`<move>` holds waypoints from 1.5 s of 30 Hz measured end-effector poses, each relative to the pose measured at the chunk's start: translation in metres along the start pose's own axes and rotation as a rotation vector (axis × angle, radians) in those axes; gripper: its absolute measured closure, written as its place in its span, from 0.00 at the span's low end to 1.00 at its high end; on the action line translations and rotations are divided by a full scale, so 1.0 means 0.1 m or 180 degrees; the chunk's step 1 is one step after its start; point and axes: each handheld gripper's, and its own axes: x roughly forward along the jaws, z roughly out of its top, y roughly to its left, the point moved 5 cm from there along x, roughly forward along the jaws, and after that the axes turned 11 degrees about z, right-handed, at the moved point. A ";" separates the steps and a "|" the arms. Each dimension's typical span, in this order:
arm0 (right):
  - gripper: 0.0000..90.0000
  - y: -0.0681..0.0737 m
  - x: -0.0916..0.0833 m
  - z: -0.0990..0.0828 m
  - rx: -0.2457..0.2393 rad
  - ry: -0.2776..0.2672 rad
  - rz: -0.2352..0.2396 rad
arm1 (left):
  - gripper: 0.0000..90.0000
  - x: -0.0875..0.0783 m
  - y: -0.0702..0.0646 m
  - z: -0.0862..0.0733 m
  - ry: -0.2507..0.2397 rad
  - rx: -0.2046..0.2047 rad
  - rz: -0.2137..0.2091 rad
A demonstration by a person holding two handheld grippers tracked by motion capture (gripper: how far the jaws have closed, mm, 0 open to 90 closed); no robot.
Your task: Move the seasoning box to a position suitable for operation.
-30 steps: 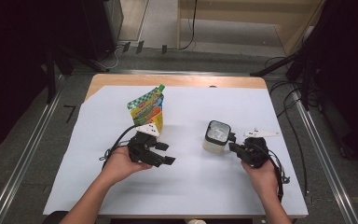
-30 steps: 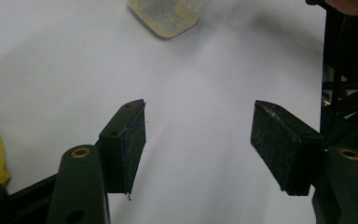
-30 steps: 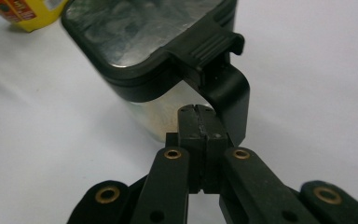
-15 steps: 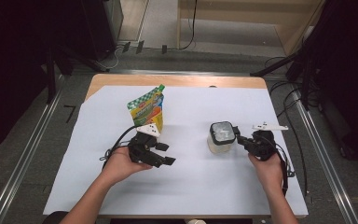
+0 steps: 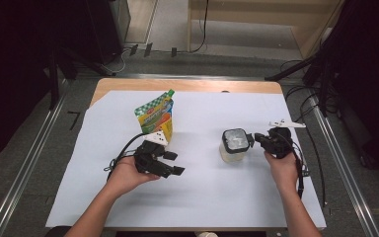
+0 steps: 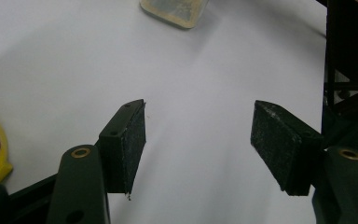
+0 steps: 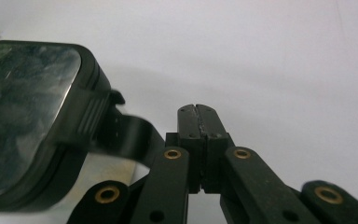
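From above, your right gripper (image 5: 256,138) and the lidded jar (image 5: 235,145) beside it sit further to the right on the white sheet (image 5: 212,197) than a second ago, while your left gripper (image 5: 171,163) has kept its spot below the colourful pouch (image 5: 155,117). The jar stands upright, long axis vertical, its dark-rimmed lid facing up, just left of your right gripper's tip. In the left gripper view your jaws stand apart with bare sheet between them, and the jar's base (image 6: 175,9) shows at the top edge, well ahead. In the right gripper view your jaws are pressed together on nothing, and the jar's lid (image 7: 25,116) looms close on the left, its black latch beside the jaws.
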 end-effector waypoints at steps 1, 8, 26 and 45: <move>1.00 0.01 0.02 0.01 -0.0023 0.0020 0.0014 | 0.41 0.00 0.00 -0.01 0.0005 -0.0002 0.0006; 1.00 0.05 0.07 0.02 -0.0119 0.0045 -0.0058 | 0.41 -0.01 0.00 -0.03 0.0003 -0.0003 0.0015; 1.00 0.28 0.25 -0.05 -0.0315 0.0268 0.0107 | 0.41 0.00 0.00 -0.02 0.0015 0.0007 0.0020; 1.00 0.42 0.20 -0.17 -0.0184 0.0280 0.0288 | 0.28 0.41 -0.15 0.35 -0.0131 0.0363 0.0031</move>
